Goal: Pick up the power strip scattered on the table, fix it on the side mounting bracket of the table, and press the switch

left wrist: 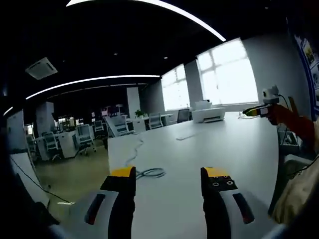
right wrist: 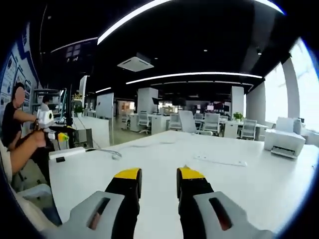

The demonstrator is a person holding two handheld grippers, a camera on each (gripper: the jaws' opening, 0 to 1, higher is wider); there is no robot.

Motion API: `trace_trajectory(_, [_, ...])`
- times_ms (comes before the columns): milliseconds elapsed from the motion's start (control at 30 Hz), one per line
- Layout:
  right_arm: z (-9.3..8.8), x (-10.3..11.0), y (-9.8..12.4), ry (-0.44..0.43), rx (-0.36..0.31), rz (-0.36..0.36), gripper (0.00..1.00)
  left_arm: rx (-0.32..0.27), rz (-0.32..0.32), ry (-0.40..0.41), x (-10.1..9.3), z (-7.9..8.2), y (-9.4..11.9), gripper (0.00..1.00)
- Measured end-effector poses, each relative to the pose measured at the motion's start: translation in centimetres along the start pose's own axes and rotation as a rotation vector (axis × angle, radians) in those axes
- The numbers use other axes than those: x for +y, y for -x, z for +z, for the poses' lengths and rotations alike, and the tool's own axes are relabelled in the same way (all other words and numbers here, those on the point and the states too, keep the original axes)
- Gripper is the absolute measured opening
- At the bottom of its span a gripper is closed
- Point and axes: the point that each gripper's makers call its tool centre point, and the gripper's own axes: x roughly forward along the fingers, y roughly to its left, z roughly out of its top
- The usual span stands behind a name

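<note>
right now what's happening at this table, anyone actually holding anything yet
Nothing is held yet. The left gripper and right gripper hover open and empty above the white table. The power strip lies near one corner of the table, its coiled cable trailing off it. A printer sits further along the table, and a person sits off to the side.

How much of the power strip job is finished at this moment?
Nothing looks done yet. The white rectangular power strip lies on the white table near its edge, its coiled cable beside it. The left tool and right tool hover open, holding nothing. Picking up, mounting and pressing remain.
</note>
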Motion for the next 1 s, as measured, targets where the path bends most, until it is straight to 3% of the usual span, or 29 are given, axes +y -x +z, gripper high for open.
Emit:
trace_trajectory(167, [-0.1, -0.1, 0.9, -0.017, -0.027, -0.01, 0.25, -0.014, 0.047, 0.014, 0.3, -0.2, 0.0, 0.59])
trace_trajectory(400, [-0.7, -0.4, 1.9, -0.016, -0.047, -0.034, 0.27, -0.031, 0.067, 0.024, -0.3, -0.7, -0.2, 0.62])
trace_trajectory(633, [-1.4, -0.4, 2.4, -0.016, -0.054, -0.048, 0.28, -0.02, 0.066, 0.003, -1.1, -1.3, -0.5, 0.64])
trace_trajectory(833, [-1.3, -0.3, 2.9, -0.016, -0.065, -0.057, 0.28, -0.051, 0.046, 0.014, -1.5, -0.8, -0.7, 0.71])
trace_trajectory(1000, [-1.1, -0.4, 3.1, -0.006, -0.073, -0.069, 0.28, -0.043, 0.055, -0.001, -1.6, -0.9, -0.8, 0.7])
